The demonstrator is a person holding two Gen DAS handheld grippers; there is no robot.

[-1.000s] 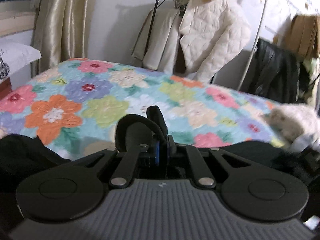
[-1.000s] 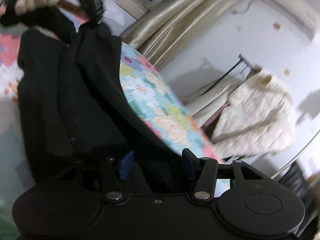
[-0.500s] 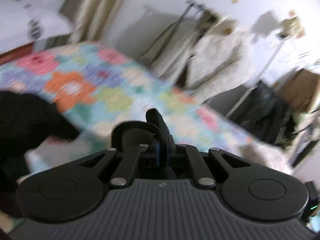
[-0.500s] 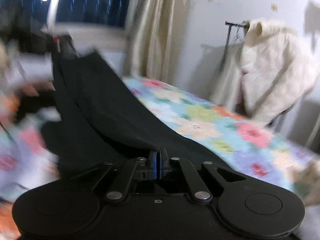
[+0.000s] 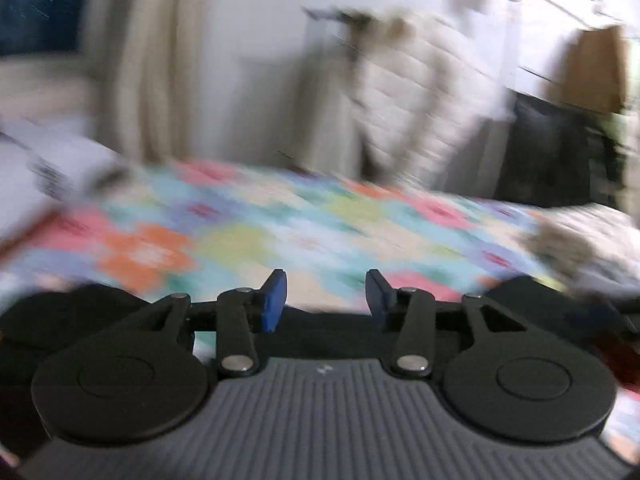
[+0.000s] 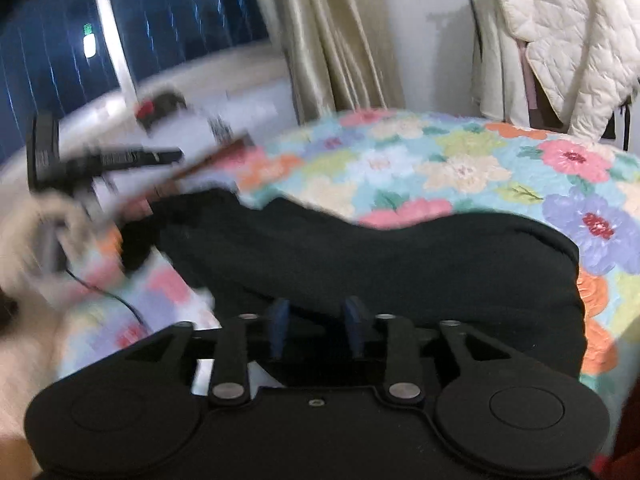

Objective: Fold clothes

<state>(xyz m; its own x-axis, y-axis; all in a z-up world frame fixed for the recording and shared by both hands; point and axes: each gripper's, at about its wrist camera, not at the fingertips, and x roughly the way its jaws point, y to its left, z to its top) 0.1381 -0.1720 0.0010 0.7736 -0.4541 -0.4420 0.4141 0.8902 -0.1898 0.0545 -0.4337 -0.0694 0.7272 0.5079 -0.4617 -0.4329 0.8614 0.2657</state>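
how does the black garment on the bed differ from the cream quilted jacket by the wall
The black garment lies slumped on the floral bedspread; the cream quilted jacket hangs upright beyond the bed. The garment is dark and plain, the jacket pale with stitched diamond quilting. The garment sits close before the right hand-held gripper; the jacket is far off. Both are clothing.

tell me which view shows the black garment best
The right wrist view. There the black garment lies spread across the floral bedspread, its far edge and right end fairly sharp. The left wrist view is motion-blurred and catches only a dark strip of it just behind the gripper's fingers, so its shape is unreadable.
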